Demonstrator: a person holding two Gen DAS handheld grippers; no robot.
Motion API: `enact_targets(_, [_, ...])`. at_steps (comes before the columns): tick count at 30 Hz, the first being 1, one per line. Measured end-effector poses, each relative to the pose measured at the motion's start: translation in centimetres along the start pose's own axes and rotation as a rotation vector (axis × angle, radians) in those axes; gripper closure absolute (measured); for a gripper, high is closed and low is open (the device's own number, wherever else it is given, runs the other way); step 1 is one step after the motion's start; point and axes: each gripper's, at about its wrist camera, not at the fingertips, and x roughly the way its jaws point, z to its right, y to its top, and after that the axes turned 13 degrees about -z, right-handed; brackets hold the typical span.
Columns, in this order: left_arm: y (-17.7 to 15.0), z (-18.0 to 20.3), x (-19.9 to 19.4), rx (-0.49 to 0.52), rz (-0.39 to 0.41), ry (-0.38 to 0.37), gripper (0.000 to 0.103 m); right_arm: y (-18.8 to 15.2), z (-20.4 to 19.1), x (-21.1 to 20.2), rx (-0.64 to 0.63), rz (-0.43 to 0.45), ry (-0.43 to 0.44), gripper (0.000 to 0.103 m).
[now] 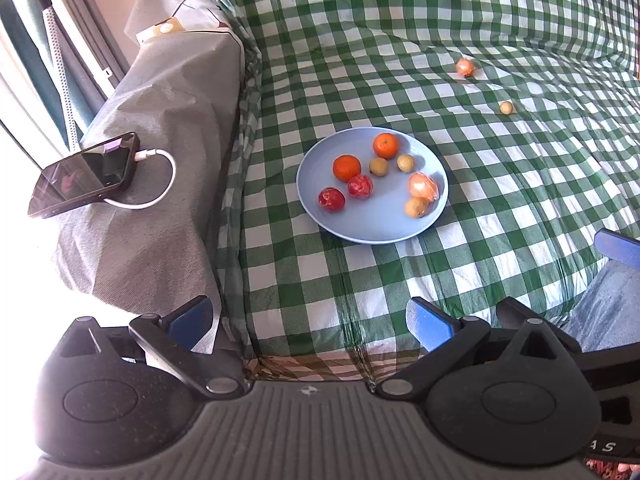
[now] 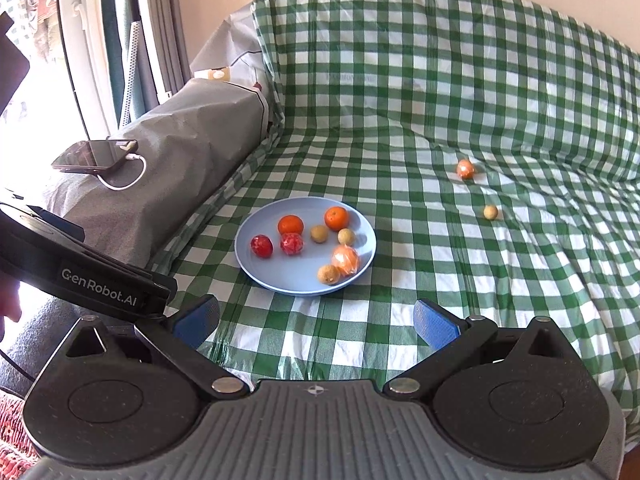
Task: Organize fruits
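Your left gripper [image 1: 312, 326] sits nearest, jaws spread wide and holding nothing, above the near edge of the checked cloth [image 1: 480, 208]. Your right gripper [image 2: 316, 322] is likewise spread and empty, over the same near edge. In the right wrist view, the left gripper's black body crosses the lower left.

All positions below are given relative to the plate [image 1: 372, 228], which lies on the cloth just beyond both grippers.

On the plate, near side:
- One tan fruit [image 1: 416, 207] at the near right, touching a fruit in clear orange wrap [image 1: 422, 186] just behind it.
- Two red fruits [image 1: 331, 199] side by side at the near left; the second [image 1: 360, 186] sits slightly farther in.

On the plate, far side:
- One orange [image 1: 347, 168] at the left, just behind the red pair.
- Two tan fruits at the centre, [image 1: 378, 167] and [image 1: 405, 162], close but apart.
- A second orange [image 1: 385, 145] near the far rim.

Off the plate:
- One tan fruit [image 2: 490, 212] lies on the cloth well beyond and to the right.
- One wrapped orange fruit [image 2: 465, 169] lies farther still, back and slightly left of that tan fruit.

Left of the plate, a phone [image 1: 84, 174] with a white cable [image 1: 160, 184] plugged in rests on a grey-covered armrest [image 1: 160, 120].
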Motion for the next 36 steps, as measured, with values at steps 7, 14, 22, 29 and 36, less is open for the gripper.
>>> enact_targets(7, [2.8, 1.5, 1.2, 0.022, -0.029, -0.003, 0.0, 0.8, 2.0, 1.7, 0.051, -0.023, -0.006, 0.001])
enact_targets(14, [9.4, 4.6, 2.5, 0.094, -0.018, 0.004, 0.0, 2.8, 7.7, 5.1, 0.179, -0.026, -0.105, 0.001])
enact_targets(22, [21.1, 10.8, 7.6, 0.164, 0.046, -0.004, 0.0, 6.3, 17.3, 12.7, 0.354, -0.013, -0.262, 0.001])
enact_targets(29, [30.8, 16.6, 15.1, 0.206, 0.102, -0.056, 0.0, 9.7, 23.7, 21.7, 0.397, -0.002, -0.307, 0.001])
enact_targets(36, [37.7, 22.1, 20.9, 0.311, 0.129, -0.079, 0.0, 11.9, 26.3, 28.2, 0.31, 0.05, -0.298, 0.024])
